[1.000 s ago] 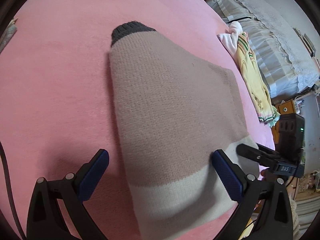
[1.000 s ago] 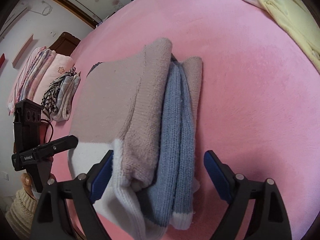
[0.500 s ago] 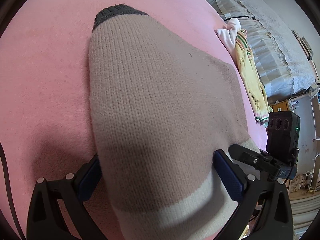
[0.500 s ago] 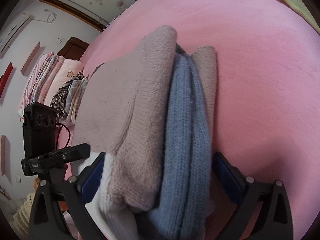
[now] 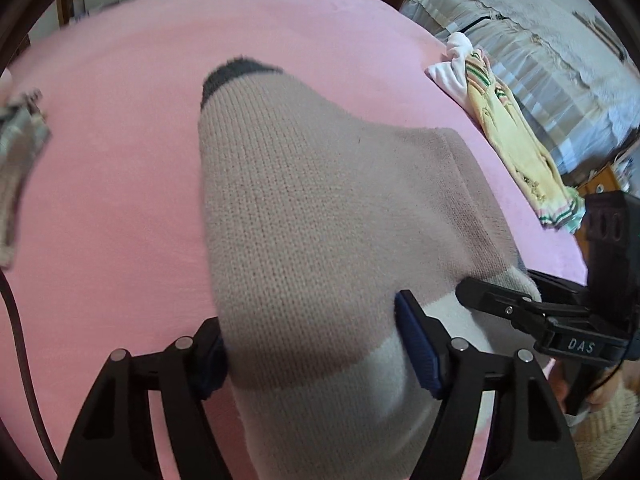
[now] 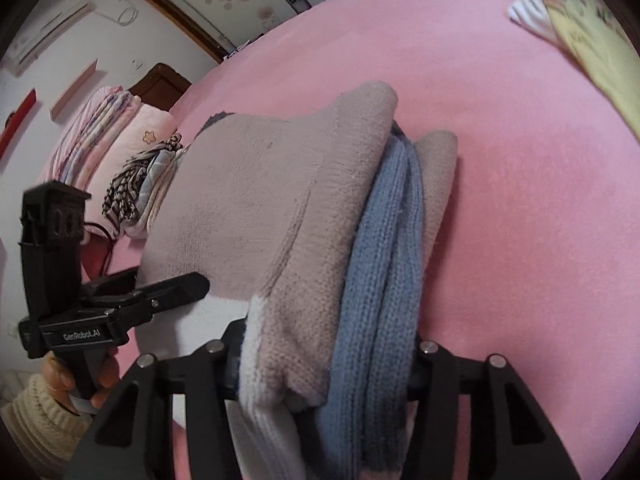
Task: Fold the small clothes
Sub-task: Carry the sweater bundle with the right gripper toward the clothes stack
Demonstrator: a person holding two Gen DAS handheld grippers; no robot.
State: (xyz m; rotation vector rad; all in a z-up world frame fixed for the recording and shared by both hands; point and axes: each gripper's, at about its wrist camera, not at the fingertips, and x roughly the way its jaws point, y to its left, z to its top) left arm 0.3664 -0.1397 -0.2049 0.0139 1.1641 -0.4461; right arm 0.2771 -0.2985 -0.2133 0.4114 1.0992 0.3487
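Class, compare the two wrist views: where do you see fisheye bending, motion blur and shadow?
Left wrist view: the pink bed edge bows, the grey cloth at left is smeared, and the sweater darkens near the claw. Right wrist view: the yellow garment blurs; walls curve.

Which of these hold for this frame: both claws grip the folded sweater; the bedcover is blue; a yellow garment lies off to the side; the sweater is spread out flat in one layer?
1. Both the left claw and the right claw grip the folded sweater. True.
2. The bedcover is blue. False: it is pink.
3. A yellow garment lies apart from the sweater. True.
4. The sweater is spread out in one layer. False: beige and blue layers are stacked.
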